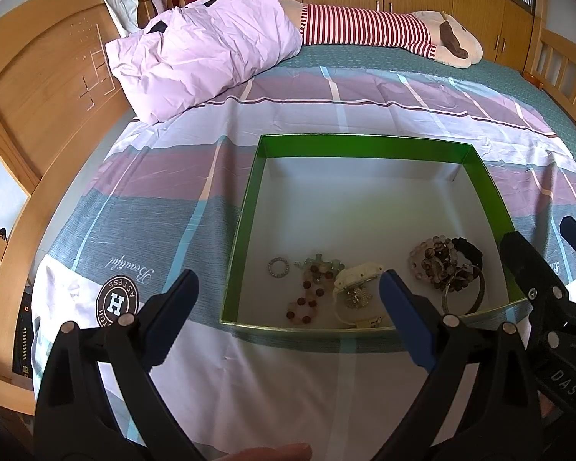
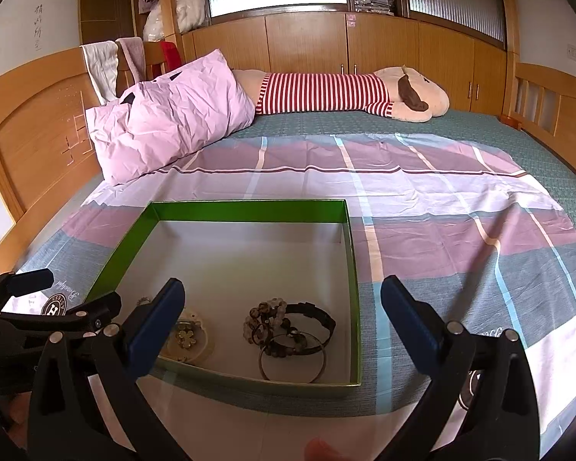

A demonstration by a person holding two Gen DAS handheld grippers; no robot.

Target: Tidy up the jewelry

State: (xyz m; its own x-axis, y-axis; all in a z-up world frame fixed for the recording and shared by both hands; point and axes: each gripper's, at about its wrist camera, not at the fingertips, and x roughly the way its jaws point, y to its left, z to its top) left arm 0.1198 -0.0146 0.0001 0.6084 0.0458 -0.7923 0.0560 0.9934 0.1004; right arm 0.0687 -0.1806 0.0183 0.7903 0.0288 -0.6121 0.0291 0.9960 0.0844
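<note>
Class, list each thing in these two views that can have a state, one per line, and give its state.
green box: open, no lid, upright on the bed
left gripper: open, holding nothing
right gripper: open, holding nothing
small ring: lying flat in the box, apart from the rest
beaded bracelets: heaped together in the box
metal bangle: lying flat in the box
pillow: crumpled, on the bed

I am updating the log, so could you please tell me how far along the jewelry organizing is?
Done: every visible piece lies in the green box, including the small ring, white watch and beaded bracelets. In hand: nothing; the left gripper and right gripper are open. Left: the pieces are bunched near the box's front wall, unsorted.
</note>
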